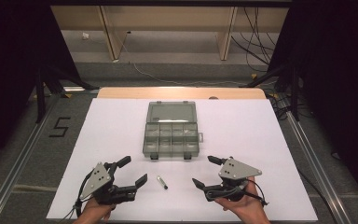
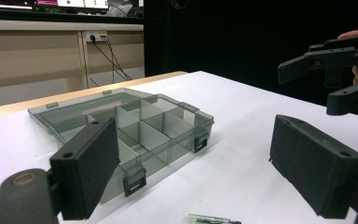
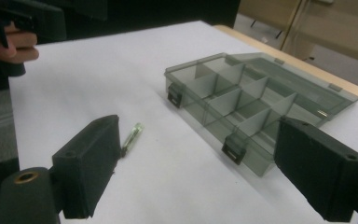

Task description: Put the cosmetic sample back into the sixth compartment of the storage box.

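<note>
Small clear tube (image 1: 161, 182) with a dark tip lies flat on the white table (image 1: 261, 140), between the two grippers and just in front of the open box (image 1: 172, 135). Box is smoky clear plastic, lid folded back flat, dividers forming compartments, two black latches on the near wall. One compartment seems to hold something small; too blurred to tell.

Left gripper (image 1: 134, 172): jaws spread wide, nothing held, resting low near the tube's left. Right gripper (image 1: 206, 171): jaws also wide apart, empty, to the tube's right.

Likely job: pick up the tube, drop it in a compartment.

Risks as I judge them:
- Tube is thin and round, so a jaw nudging it from one side would roll it away instead of catching it.
- Lying flat, it leaves little to grip; pads may scrape the table and close above it.
- Both grippers close in, so they could knock together.
- A low carry could snag on the box's near wall or latches.
</note>
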`<state>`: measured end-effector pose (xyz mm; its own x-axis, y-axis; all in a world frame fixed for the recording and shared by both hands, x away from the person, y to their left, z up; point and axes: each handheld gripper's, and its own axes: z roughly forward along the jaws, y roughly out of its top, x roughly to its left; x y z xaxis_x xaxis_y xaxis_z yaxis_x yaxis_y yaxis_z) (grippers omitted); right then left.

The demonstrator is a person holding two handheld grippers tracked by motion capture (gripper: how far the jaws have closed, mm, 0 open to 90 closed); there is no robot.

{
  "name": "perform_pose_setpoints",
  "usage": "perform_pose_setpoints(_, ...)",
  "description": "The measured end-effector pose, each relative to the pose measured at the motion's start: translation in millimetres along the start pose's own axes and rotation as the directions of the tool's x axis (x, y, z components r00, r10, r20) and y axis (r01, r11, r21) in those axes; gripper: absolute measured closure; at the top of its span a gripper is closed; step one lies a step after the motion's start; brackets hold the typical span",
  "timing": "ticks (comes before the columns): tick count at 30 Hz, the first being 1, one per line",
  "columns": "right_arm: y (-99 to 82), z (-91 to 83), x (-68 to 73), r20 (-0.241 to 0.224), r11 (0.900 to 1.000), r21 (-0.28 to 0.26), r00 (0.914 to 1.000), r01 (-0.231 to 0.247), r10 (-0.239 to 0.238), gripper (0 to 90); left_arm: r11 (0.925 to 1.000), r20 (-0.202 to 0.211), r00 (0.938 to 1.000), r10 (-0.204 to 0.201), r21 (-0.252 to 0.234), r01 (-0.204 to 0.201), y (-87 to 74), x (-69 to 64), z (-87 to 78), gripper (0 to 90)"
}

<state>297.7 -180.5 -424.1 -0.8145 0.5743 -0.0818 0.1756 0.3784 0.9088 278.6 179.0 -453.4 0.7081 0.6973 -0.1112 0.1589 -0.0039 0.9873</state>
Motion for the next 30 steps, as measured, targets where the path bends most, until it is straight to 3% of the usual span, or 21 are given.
perform_pose_setpoints(5, 9.0, 7.8, -0.6, -0.018, 0.9976, 0.059, 0.9993, 0.035, -0.034, 16.3, 1.0000, 0.002, 1.0000, -0.004, -0.004, 0.004, -0.4, 0.4, 0.5, 15.0)
perform_pose_setpoints(6, 13.2, 12.6, -2.0, -0.028, 0.9940, 0.099, 0.9986, 0.047, -0.044, 17.6, 1.0000, -0.001, 1.0000, 0.000, 0.002, 0.000, -0.1, 0.1, -0.1, 15.0)
perform_pose_setpoints(10, 19.4, 22.3, -3.0, -0.051, 0.9880, 0.138, 0.9968, 0.068, -0.062, 18.9, 1.0000, -0.001, 1.0000, -0.001, 0.000, 0.001, -0.1, 0.4, 0.0, 15.0)
perform_pose_setpoints(11, 24.3, 28.7, -2.9, -0.056, 0.9829, 0.167, 0.9960, 0.078, -0.070, 19.0, 1.0000, -0.002, 1.0000, -0.001, 0.001, 0.001, -0.2, 0.5, 0.0, 15.0)
perform_pose_setpoints(18, 38.1, 47.6, 0.9, -0.087, 0.9670, 0.226, 0.9911, 0.118, -0.101, 19.2, 1.0000, 0.002, 1.0000, -0.001, 0.001, 0.001, -0.1, 0.2, -0.1, 15.1)
perform_pose_setpoints(19, 41.7, 53.6, 2.2, -0.102, 0.9603, 0.247, 0.9891, 0.129, -0.107, 19.5, 1.0000, 0.002, 1.0000, -0.001, 0.000, 0.001, 0.0, 0.1, -0.2, 15.1)
perform_pose_setpoints(24, 48.3, 66.2, 4.8, -0.125, 0.9504, 0.272, 0.9848, 0.151, -0.121, 21.0, 1.0000, 0.002, 1.0000, -0.001, -0.001, 0.001, 0.1, 0.1, -0.2, 15.0)
perform_pose_setpoints(30, 54.5, 91.8, 16.2, -0.176, 0.9265, 0.323, 0.9742, 0.193, -0.142, 24.7, 1.0000, 0.003, 1.0000, 0.000, -0.003, 0.000, 0.2, 0.2, -0.5, 15.1)
